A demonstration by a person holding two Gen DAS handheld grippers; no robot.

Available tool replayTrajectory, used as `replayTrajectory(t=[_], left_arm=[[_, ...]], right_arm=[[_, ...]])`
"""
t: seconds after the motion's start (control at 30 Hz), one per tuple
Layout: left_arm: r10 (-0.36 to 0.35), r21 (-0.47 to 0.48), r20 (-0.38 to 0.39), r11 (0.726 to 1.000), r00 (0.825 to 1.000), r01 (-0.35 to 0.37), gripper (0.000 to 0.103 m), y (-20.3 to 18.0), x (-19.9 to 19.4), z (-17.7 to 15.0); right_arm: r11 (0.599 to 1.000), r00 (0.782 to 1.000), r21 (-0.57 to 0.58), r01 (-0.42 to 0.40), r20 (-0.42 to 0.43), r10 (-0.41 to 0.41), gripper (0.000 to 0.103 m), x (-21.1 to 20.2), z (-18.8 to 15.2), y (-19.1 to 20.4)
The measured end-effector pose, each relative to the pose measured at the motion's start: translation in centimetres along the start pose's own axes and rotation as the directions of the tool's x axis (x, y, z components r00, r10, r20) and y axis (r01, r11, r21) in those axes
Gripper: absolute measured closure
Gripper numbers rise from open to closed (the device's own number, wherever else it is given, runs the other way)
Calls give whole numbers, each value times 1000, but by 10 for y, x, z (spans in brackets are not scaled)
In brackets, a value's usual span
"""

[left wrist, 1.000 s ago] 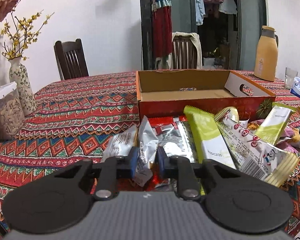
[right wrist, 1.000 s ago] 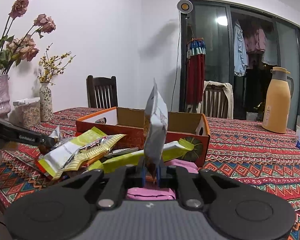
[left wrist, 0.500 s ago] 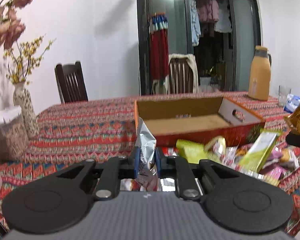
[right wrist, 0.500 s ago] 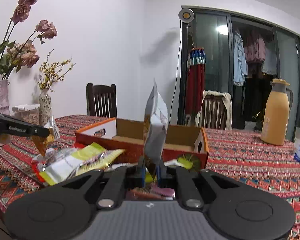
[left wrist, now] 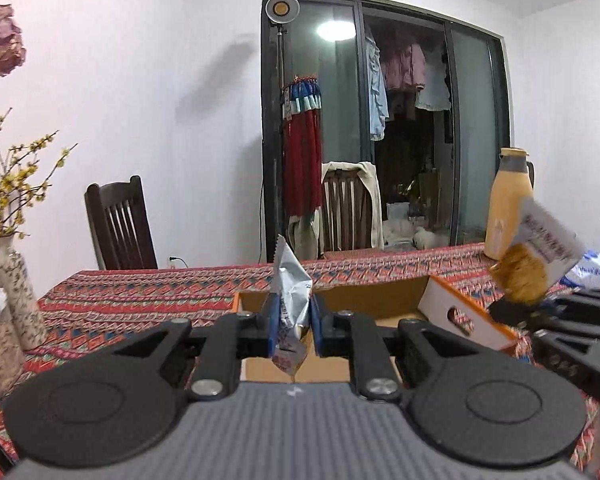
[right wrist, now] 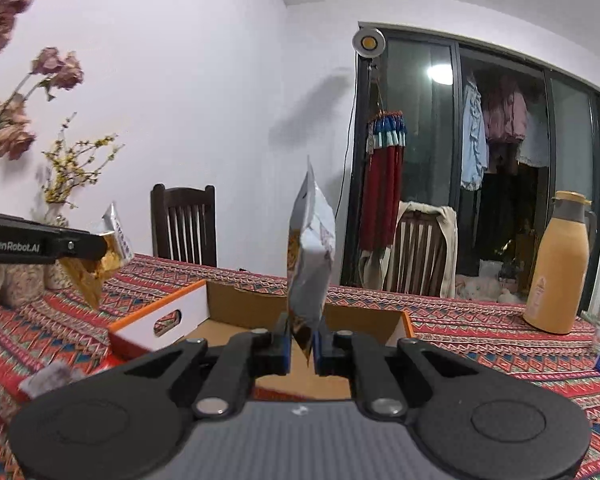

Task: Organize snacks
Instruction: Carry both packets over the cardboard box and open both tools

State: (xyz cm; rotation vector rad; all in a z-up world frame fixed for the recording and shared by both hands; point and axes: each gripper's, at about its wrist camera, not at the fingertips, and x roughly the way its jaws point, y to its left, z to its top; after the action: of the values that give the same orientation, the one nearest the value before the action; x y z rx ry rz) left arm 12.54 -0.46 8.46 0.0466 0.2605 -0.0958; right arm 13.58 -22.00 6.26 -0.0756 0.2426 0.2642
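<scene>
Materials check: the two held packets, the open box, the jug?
Left packet: likely metallised film, silvery and creased, serrated top edge. Right packet: similar glossy printed film, puffed. Box: cardboard, raw brown inside, orange printed rim. Jug: probably matte plastic, tan body, grey lid.

A silver foil snack packet [left wrist: 290,300] stands upright, pinched near its lower end in the left claw [left wrist: 293,326], raised above the open cardboard box [left wrist: 452,312]. A second silver packet printed with a golden biscuit [right wrist: 310,264] stands on end, clamped at its bottom in the right claw [right wrist: 302,346], also over the box. The orange-edged box, brown inside with a white end panel and oval hand hole, sits open on the patterned bench [right wrist: 480,336].
</scene>
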Motion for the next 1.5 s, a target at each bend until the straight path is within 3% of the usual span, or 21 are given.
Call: replayTrajectory(t=[0.17,0.5,0.8,0.83,0.87,0.9,0.93,0.97,1.0,1.1,1.5], left_arm=[[5,-40,-28,999,1000,-6,86,-6,38,13],[42,1,-213,999,976,-43,86,-14,112,8],[63,-10,-272,998,960,-68,82,-9,130,-6],[62,-13,-274,998,960,-68,72,-8,130,-6],[66,-18,-274,997,960,-73,49,-8,129,-7],[79,-24,-269,996,960,-89,34,-6,127,-8],[93,-28,-259,994,961,-103,11,-4,125,-7],[103,-29,-240,993,965,-113,2,-2,122,-7],[102,-29,-224,993,969,-112,2,-2,118,-6],[89,-38,-203,994,975,-99,0,0,109,-4],[73,-63,-182,994,981,-85,0,-2,83,-1]], right_arm=[[999,996,48,14,-84,-10,93,46,11,-4],[998,960,44,42,-280,-28,93,101,8,-10],[998,944,29,52,-329,-39,89,114,3,-11],[998,944,31,50,-327,-37,86,113,3,-11],[998,946,37,51,-323,-37,74,111,3,-13],[998,948,39,54,-316,-39,56,109,4,-14],[998,951,39,57,-308,-42,46,106,4,-15],[997,954,41,62,-297,-47,31,103,4,-15],[997,957,42,63,-286,-48,21,100,5,-16],[998,964,45,53,-265,-39,4,91,7,-16],[996,976,59,60,-212,-46,0,61,10,-12]])
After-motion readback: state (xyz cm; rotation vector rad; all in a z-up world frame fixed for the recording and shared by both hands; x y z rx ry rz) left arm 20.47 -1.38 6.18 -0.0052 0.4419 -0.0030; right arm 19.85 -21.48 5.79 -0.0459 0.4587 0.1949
